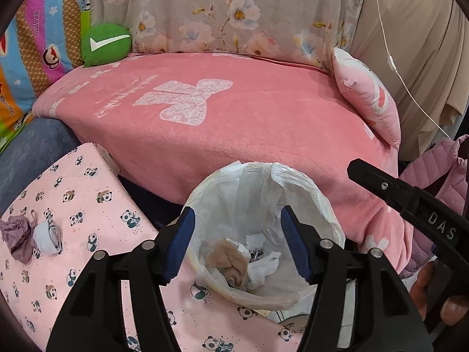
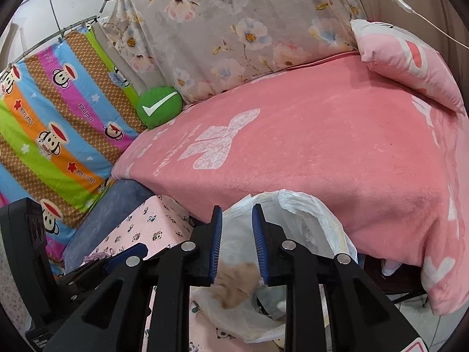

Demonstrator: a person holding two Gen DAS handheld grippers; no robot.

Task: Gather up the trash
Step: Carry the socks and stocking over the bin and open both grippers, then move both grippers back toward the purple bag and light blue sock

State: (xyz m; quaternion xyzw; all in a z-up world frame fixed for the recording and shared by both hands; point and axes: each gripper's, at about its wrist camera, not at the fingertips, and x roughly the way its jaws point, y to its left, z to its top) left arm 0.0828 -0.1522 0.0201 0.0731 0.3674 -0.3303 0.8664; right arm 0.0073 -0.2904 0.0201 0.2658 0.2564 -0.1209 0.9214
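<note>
A bin lined with a white plastic bag (image 1: 304,193) stands in front of the pink bed, and the bag also shows in the right wrist view (image 2: 310,220). Inside lie a tan crumpled paper (image 1: 228,261) and white tissues (image 1: 263,267). My left gripper (image 1: 237,243) is open and empty above the bin mouth. My right gripper (image 2: 236,240) is open over the bin, with the blurred tan paper (image 2: 237,284) below its jaws, apart from them. A purple crumpled wad (image 1: 16,234) and a white-grey wad (image 1: 48,236) lie on the panda-print surface (image 1: 88,205) at left.
The pink blanket bed (image 1: 234,117) fills the middle, with a pink pillow (image 1: 369,99) at right and a green check-mark cushion (image 1: 105,44) at back left. A striped cartoon sheet (image 2: 44,135) hangs at left. A pink quilted jacket (image 1: 433,173) is at right.
</note>
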